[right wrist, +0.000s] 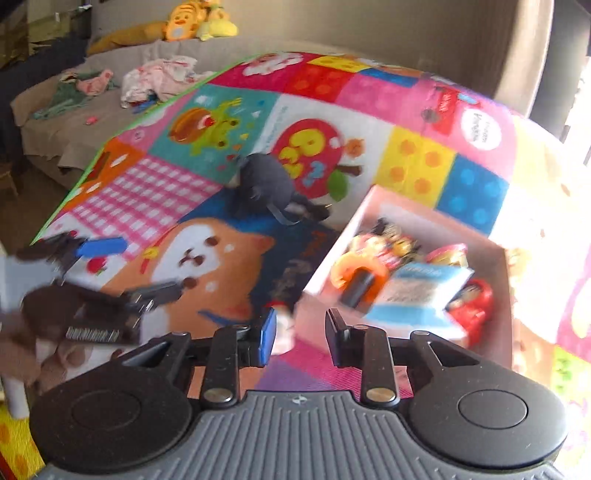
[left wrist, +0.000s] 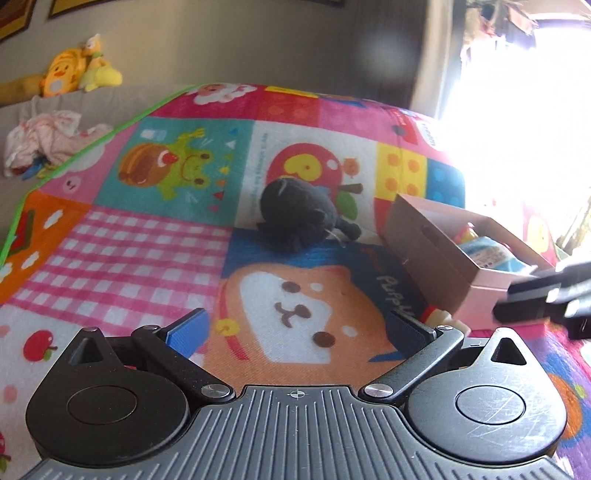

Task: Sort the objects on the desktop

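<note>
One dark plush toy [left wrist: 299, 212] lies loose on the patterned play mat [left wrist: 155, 243], about mid-mat, on the apple panel just above the puppy-face panel. Nothing touches it.

Pink open box [right wrist: 373, 206] sits on the mat toward its right edge, just right of the plush and apart from it. Inside: an orange ring-shaped toy [right wrist: 354, 273], a light blue packet [right wrist: 417, 295], a red figure [right wrist: 474, 302], a few smaller bits too blurred to name. A small red-and-white item [right wrist: 282, 323] lies on the mat against the box's near corner.

Left gripper [left wrist: 295, 325] hovers over the puppy face, jaws spread wide, nothing between them. Blue pad shows on its left finger.

Right gripper [right wrist: 300, 332] sits over the box's near corner, jaws nearly closed with only a narrow gap, nothing clamped. The right wrist view is motion-blurred.

Beyond the mat's far-left edge: a grey sofa [right wrist: 122, 107] with crumpled clothes [right wrist: 162, 75] and yellow plush toys [right wrist: 199, 20] along its back. Bright window glare washes out the right side.
</note>
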`<state>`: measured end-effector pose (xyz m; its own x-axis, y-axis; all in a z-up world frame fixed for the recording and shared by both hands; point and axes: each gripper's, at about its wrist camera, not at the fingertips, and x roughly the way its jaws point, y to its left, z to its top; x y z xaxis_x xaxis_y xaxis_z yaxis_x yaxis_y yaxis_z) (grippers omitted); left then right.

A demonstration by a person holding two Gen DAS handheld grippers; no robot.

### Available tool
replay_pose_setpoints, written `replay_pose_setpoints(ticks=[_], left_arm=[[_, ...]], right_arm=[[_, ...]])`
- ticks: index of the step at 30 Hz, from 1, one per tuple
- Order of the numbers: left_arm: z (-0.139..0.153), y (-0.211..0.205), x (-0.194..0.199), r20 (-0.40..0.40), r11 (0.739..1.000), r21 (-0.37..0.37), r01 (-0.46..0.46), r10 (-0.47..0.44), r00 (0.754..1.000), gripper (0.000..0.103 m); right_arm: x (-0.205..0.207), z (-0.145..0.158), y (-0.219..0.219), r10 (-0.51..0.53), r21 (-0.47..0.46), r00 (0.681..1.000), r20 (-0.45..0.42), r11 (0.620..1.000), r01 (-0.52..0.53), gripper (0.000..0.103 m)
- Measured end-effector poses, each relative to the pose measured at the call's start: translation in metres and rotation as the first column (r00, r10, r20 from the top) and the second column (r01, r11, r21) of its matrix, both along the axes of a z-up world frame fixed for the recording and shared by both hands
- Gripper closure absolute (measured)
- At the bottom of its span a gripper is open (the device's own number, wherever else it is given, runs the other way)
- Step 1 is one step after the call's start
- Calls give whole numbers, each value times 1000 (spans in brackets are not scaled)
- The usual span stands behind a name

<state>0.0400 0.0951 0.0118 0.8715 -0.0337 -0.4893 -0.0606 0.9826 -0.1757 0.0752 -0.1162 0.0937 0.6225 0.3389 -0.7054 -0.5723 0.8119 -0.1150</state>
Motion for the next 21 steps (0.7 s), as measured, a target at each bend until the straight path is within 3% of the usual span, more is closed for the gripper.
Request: replay_pose_setpoints(ticks=[4,7,9,14,21], left_arm=[[-3,9,2,-43,999,-35,-30,28,999,0],[-4,8,3,-54,999,-29,-32,30,998,0],[-4,4,6,-68,1000,-9,-28,28,997,0],[-1,-8,22,-79,999,49,1,2,997,0],[22,-25,81,-18,987,159,-33,36,999,0]], right_arm=[[-2,-37,23,17,-82,994,107,997,-9,70],[4,-53,30,26,-69,997,73,997,-21,70],[6,-56,27,23,-57,999,49,998,-20,76],[-9,-52,-5,34,-29,997,67,999,-32,78],[-11,-60,-58,-114,-49,982,150,991,123,78]])
